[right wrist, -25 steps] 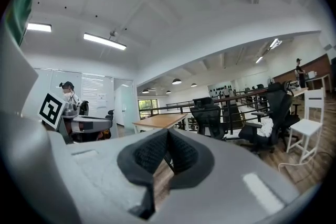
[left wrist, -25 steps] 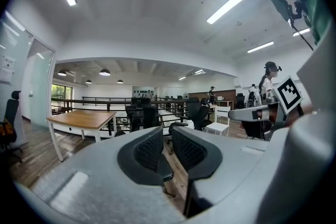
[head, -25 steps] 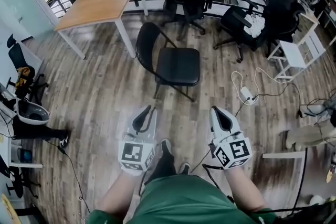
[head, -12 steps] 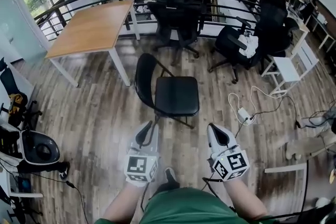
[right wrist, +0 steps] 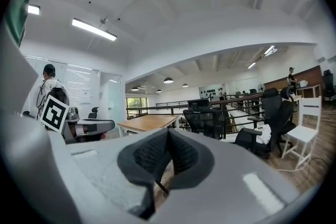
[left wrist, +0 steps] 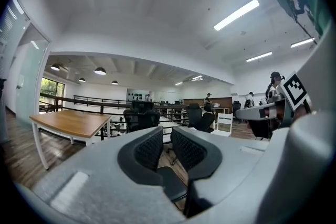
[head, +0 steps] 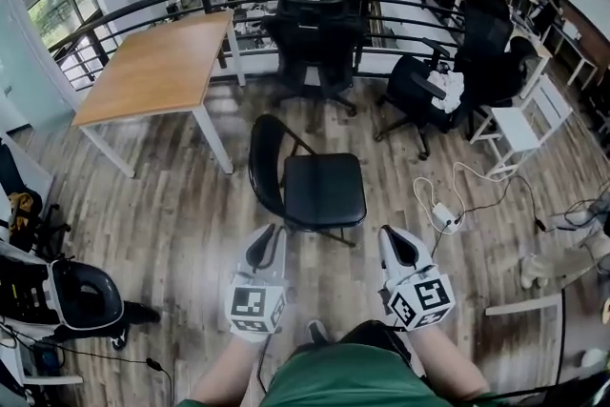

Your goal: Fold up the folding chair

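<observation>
Head view: folding chair [head: 322, 191] stands unfolded on the wood floor [head: 181, 205], backrest to the left. It is near the corner leg of a wooden table [head: 152, 67]. Left gripper [head: 266, 235] and right gripper [head: 396, 238] are side by side, just short of the seat's near side.

Left gripper view: left gripper [left wrist: 167, 139] jaws pressed together, nothing between them. The dark seat shows just beyond.

Right gripper view: right gripper [right wrist: 168, 139] jaws pressed together, empty.
</observation>
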Demonstrator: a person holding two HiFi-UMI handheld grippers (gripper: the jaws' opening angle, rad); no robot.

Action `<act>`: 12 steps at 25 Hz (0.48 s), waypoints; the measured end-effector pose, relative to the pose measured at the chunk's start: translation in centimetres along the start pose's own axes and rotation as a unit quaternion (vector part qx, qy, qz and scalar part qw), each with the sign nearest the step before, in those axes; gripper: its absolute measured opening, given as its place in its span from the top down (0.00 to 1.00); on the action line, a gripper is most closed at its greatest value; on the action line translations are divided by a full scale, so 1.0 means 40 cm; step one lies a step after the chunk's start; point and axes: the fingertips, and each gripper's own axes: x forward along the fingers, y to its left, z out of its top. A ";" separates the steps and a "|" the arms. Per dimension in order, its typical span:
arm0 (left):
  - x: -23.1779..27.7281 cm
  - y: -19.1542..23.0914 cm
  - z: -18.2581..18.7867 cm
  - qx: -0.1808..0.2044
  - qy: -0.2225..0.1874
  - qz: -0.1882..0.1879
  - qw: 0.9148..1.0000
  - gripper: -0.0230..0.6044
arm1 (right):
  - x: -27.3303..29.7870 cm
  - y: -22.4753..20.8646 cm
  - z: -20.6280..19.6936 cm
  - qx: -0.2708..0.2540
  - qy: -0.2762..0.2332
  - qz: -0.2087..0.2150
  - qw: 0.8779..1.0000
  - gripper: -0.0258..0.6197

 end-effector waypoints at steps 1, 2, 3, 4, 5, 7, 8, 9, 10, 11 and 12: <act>0.006 0.010 -0.002 -0.001 -0.001 0.000 1.000 0.87 | 0.008 0.000 0.000 -0.001 0.000 -0.001 1.000 0.96; 0.013 0.021 -0.005 -0.002 -0.001 0.001 1.000 0.87 | 0.018 -0.002 0.001 -0.002 -0.001 -0.003 1.000 0.96; 0.022 0.030 -0.007 -0.004 0.000 0.002 1.000 0.87 | 0.027 -0.005 0.002 -0.001 -0.001 -0.004 1.000 0.96; 0.031 0.036 -0.009 -0.007 0.002 0.002 1.000 0.87 | 0.036 -0.010 0.003 0.000 -0.001 -0.005 1.000 0.96; 0.038 0.039 -0.012 -0.009 0.003 0.001 1.000 0.87 | 0.045 -0.014 0.001 0.001 0.001 -0.006 1.000 0.96; 0.050 0.044 -0.018 -0.008 0.007 0.001 1.000 0.87 | 0.066 -0.024 -0.007 0.004 0.004 -0.006 1.000 0.96; 0.058 0.049 -0.019 -0.006 0.008 0.002 1.000 0.87 | 0.080 -0.029 -0.011 0.006 0.006 -0.005 1.000 0.96; 0.066 0.057 -0.020 -0.004 0.009 0.005 1.000 0.87 | 0.095 -0.033 -0.013 0.009 0.006 -0.002 1.000 0.96; 0.075 0.068 -0.020 -0.002 0.010 0.009 1.000 0.87 | 0.112 -0.035 -0.014 0.010 0.006 0.002 1.000 0.96; 0.083 0.079 -0.020 -0.001 0.011 0.015 1.000 0.87 | 0.127 -0.037 -0.015 0.011 0.006 0.006 1.000 0.96; 0.090 0.091 -0.019 0.000 0.012 0.022 1.000 0.87 | 0.143 -0.040 -0.016 0.010 0.006 0.011 1.000 0.96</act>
